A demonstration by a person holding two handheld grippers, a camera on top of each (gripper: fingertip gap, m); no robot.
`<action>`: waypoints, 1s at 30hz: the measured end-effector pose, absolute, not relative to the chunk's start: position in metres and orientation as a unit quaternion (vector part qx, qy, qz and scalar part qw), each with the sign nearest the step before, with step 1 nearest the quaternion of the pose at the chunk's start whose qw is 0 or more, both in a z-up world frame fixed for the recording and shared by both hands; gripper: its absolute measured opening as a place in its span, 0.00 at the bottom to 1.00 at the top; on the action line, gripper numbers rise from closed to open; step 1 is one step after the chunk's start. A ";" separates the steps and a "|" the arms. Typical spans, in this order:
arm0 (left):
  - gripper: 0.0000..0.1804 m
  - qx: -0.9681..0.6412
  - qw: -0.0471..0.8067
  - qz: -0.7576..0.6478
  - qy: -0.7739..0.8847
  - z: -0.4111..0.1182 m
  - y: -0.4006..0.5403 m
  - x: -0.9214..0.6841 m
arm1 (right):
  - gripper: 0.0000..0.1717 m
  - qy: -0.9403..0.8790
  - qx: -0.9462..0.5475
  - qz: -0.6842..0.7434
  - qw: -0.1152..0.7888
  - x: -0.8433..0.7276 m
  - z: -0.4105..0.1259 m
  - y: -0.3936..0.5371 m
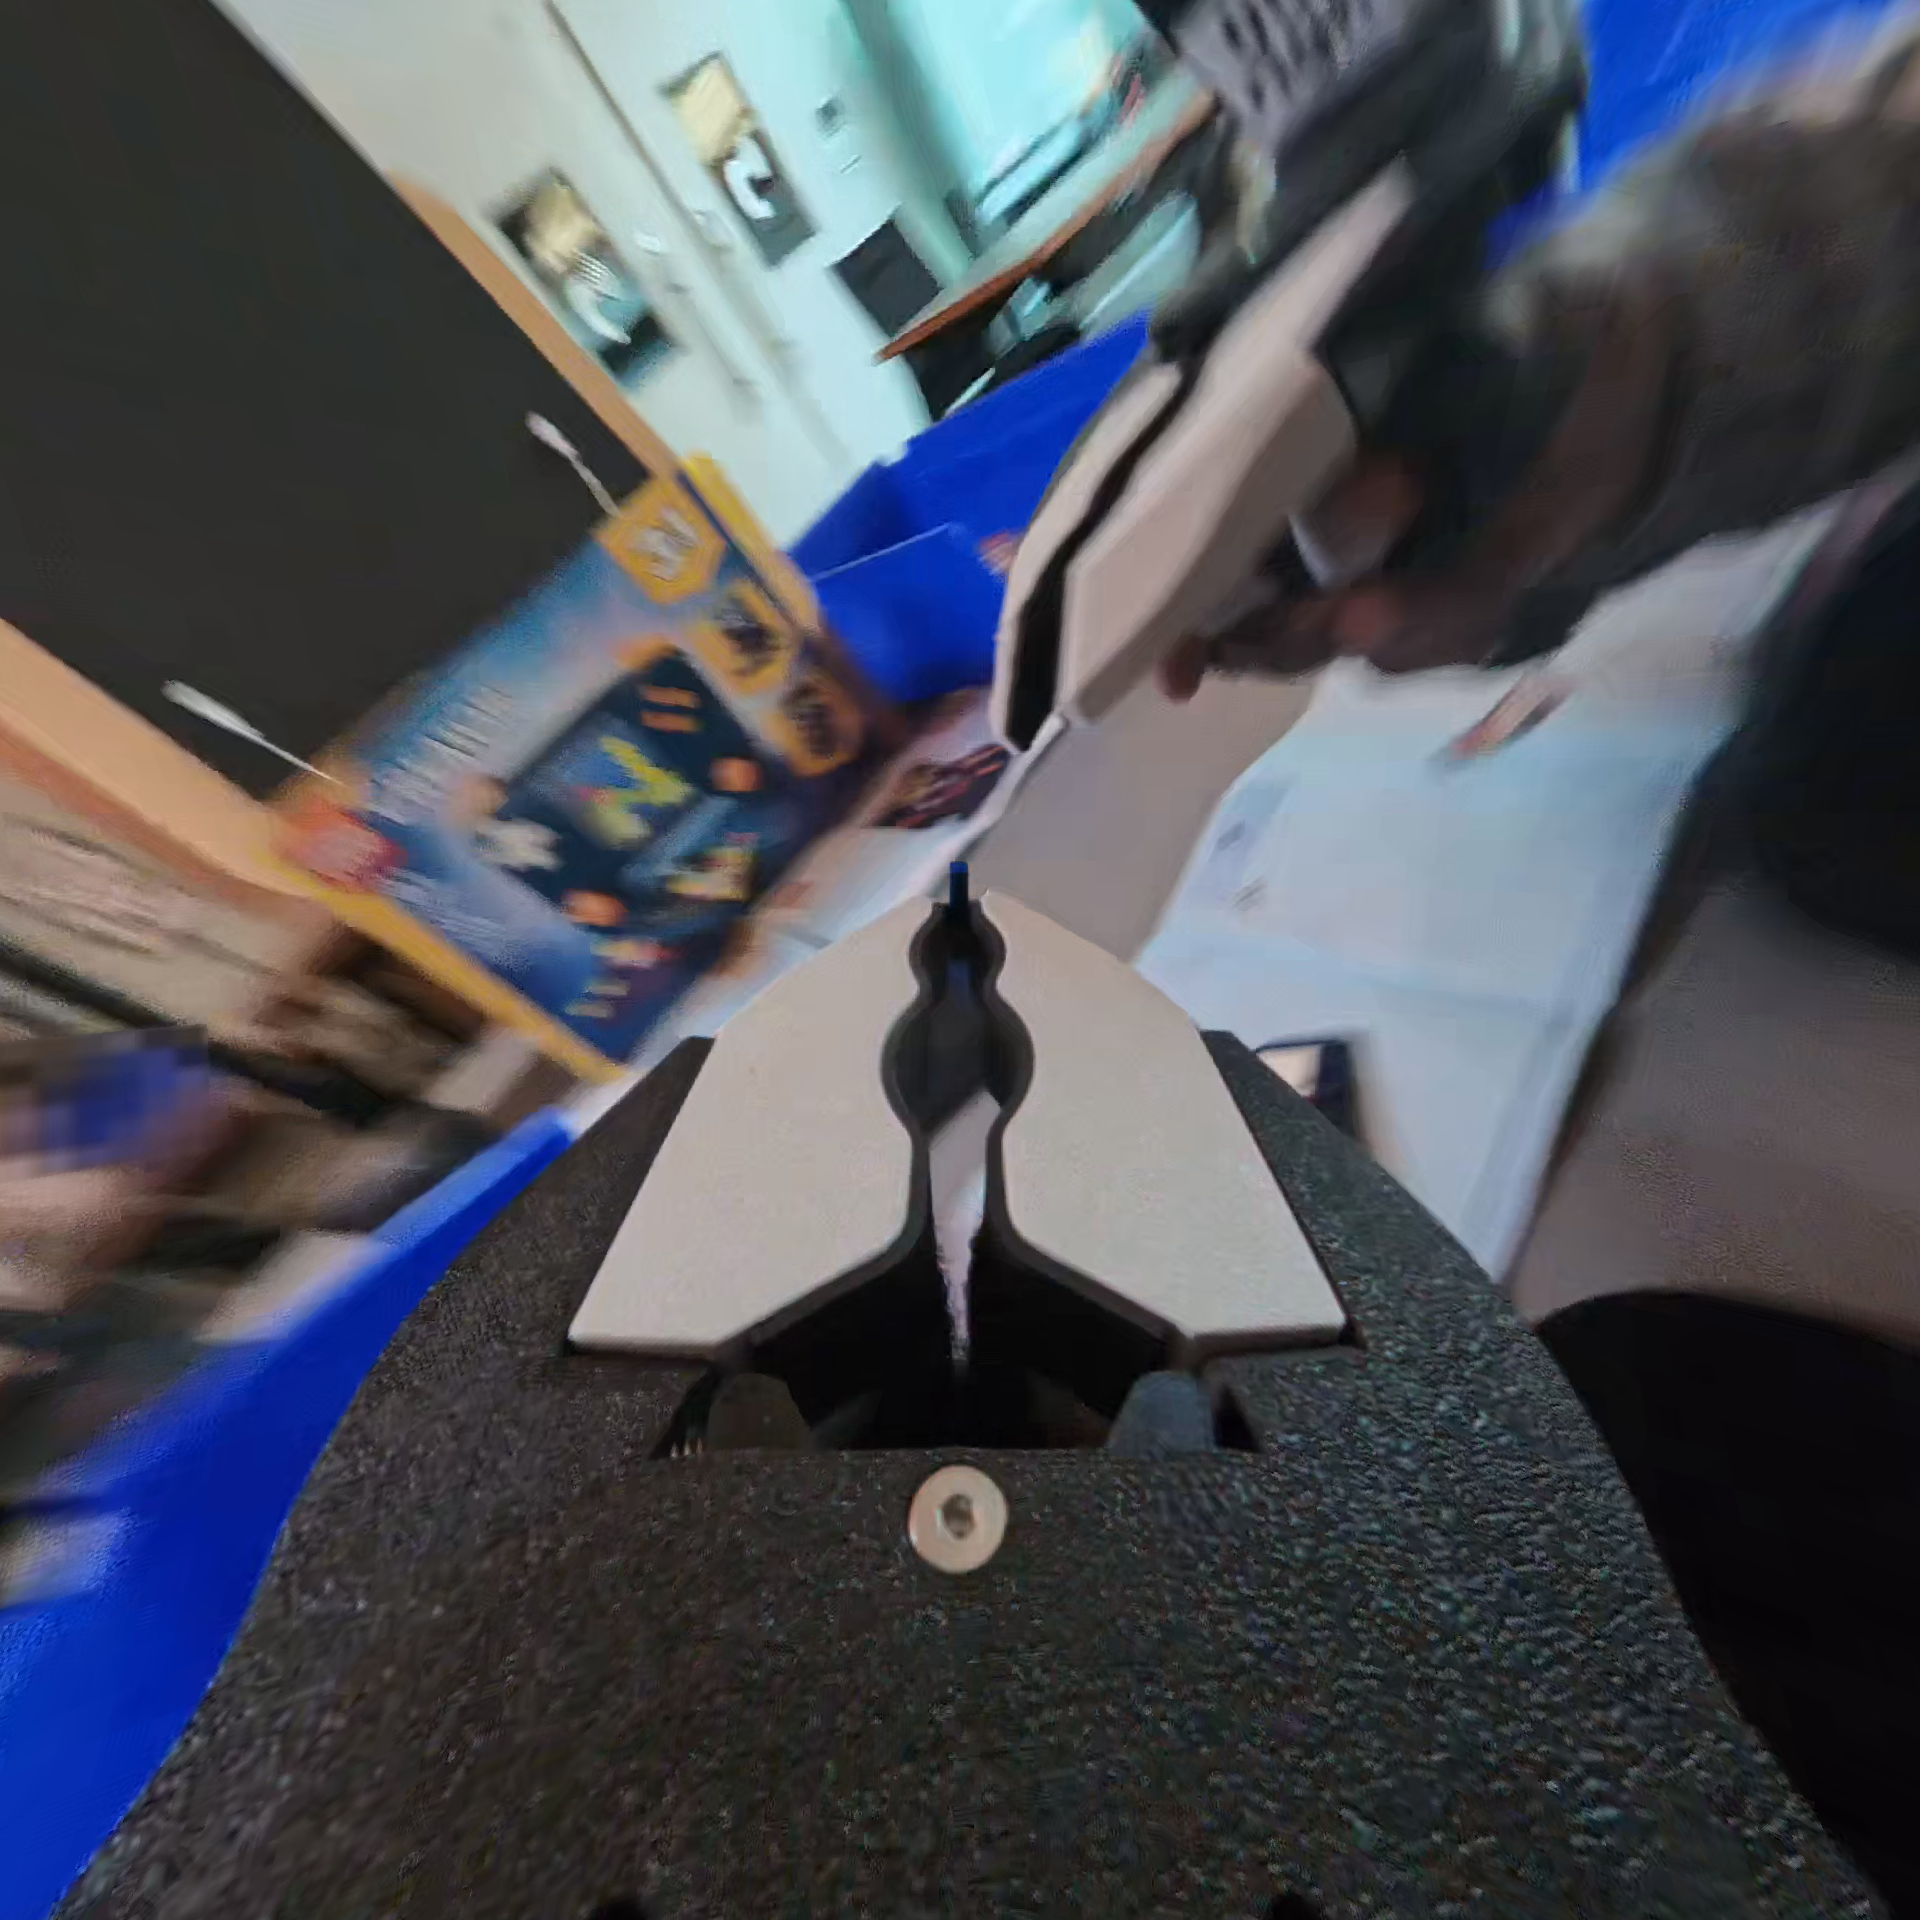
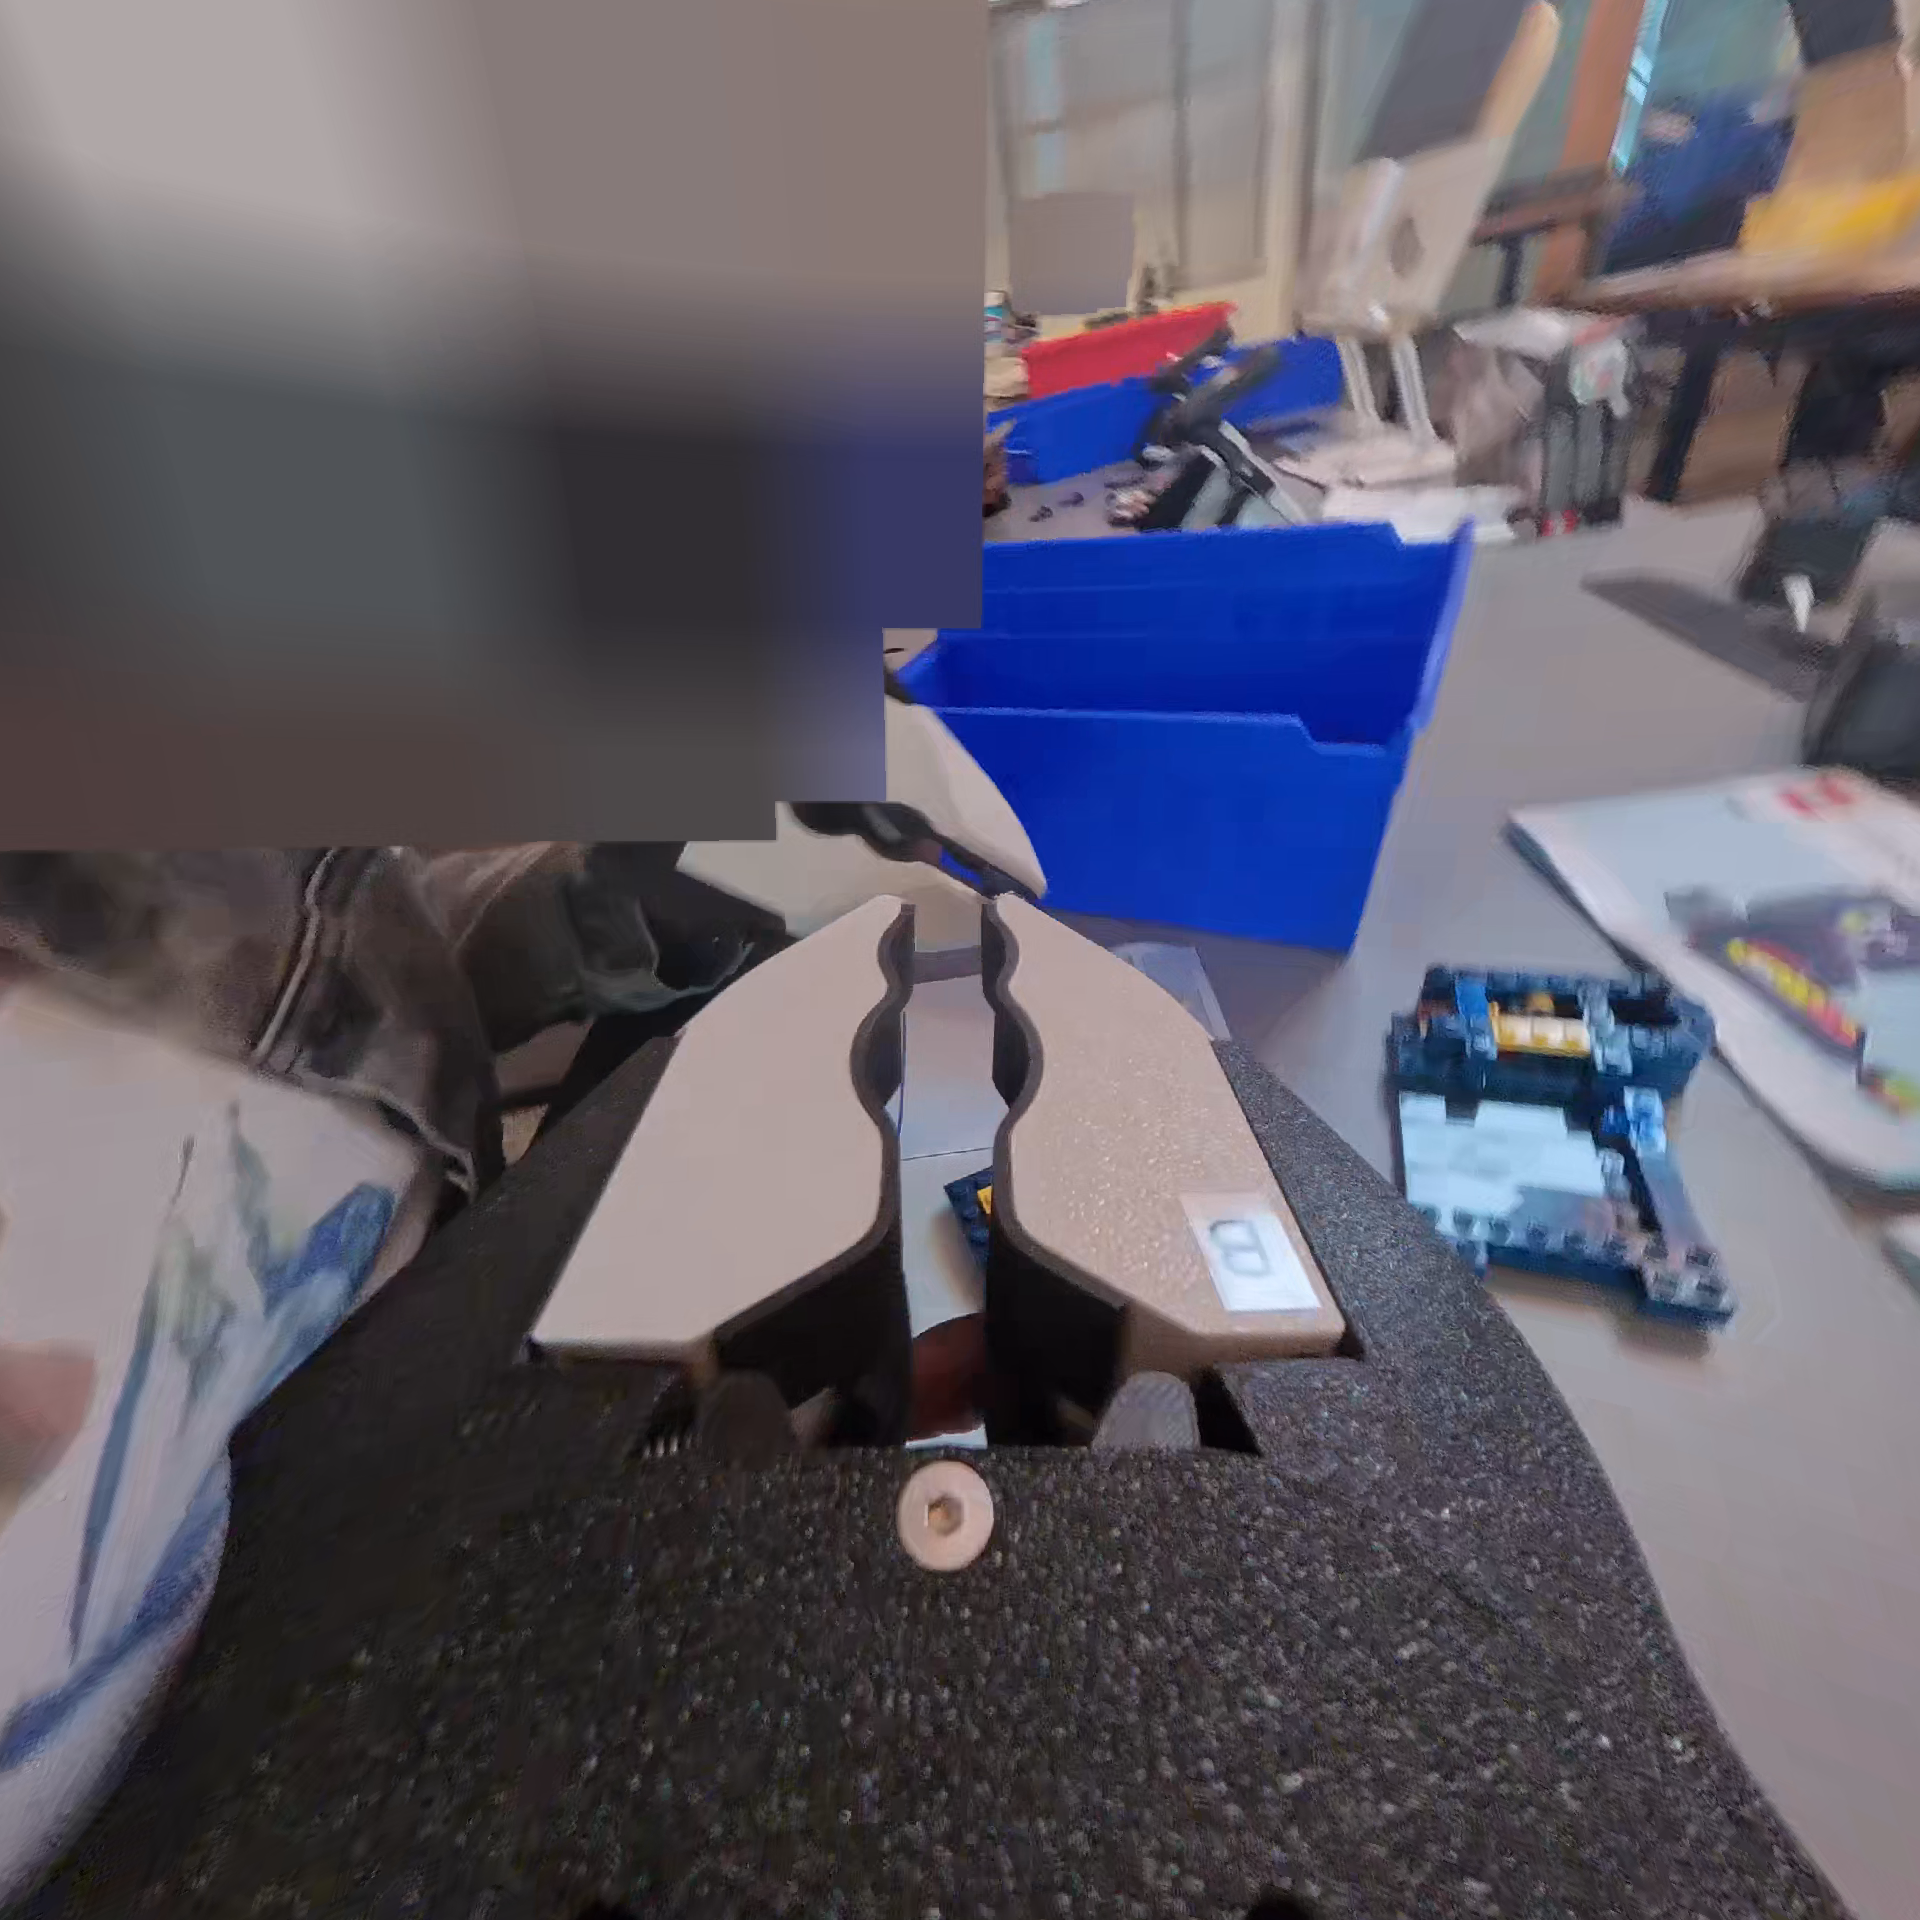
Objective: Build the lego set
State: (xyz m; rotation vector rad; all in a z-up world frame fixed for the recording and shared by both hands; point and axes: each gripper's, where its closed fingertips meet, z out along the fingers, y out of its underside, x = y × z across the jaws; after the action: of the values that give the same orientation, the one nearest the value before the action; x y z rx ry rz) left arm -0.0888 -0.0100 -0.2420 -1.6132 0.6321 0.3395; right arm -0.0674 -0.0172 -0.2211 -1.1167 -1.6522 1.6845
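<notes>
In the left wrist view my left gripper (image 1: 958, 914) is shut on a small thin blue piece (image 1: 958, 881) that sticks out just past its fingertips. The view is blurred. My right gripper (image 1: 1039, 686) hangs above and to the right of it, tips pointing down, with a narrow dark gap between its fingers. In the right wrist view my right gripper (image 2: 948, 920) is open, and only the table shows through its gap. The left gripper's tip (image 2: 1013, 868) lies just beyond my right fingertips, with the dark blue piece (image 2: 987, 880) at its end.
A blue bin (image 2: 1195, 810) stands behind the grippers. A partly built blue brick model (image 2: 1538, 1132) and a booklet (image 2: 1766, 935) lie on the grey table at right. A colourful toy box (image 1: 582, 790), white sheets (image 1: 1434, 935) and a person's sleeve (image 1: 1662, 364) also show. Only a small space, under 4 cm, lies between the two pairs of fingers. Left tips and right tips are each some 20 centimetres from the partly built blue brick model (image 2: 1538, 1132).
</notes>
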 end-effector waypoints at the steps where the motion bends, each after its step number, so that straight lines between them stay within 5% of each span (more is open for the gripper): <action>1: 0.02 -0.682 0.614 0.236 0.319 -0.243 -0.010 -0.090 | 0.07 -0.600 -0.442 0.613 0.262 -0.071 -0.226 -0.014; 13: 0.03 -0.603 0.534 0.390 0.446 -0.264 -0.008 -0.078 | 0.04 -0.636 -0.496 0.533 0.257 -0.077 -0.261 -0.020; 17: 0.11 -0.667 0.555 0.289 0.404 -0.270 -0.007 -0.078 | 0.04 -0.630 -0.511 0.514 0.279 -0.071 -0.266 -0.008; 21: 0.29 -0.828 0.432 0.010 0.358 -0.319 -0.021 -0.070 | 0.05 -0.641 -0.559 0.419 0.319 -0.057 -0.293 0.017; 30: 0.15 -0.887 0.344 -0.096 0.292 -0.354 -0.025 -0.066 | 0.04 -0.613 -0.666 0.317 0.282 -0.045 -0.335 0.015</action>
State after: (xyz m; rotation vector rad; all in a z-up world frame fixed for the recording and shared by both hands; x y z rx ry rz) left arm -0.0661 -0.0247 -0.3540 -2.3051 0.7577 -0.2496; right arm -0.0447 0.0154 -0.3346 -1.7847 -1.6424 0.8495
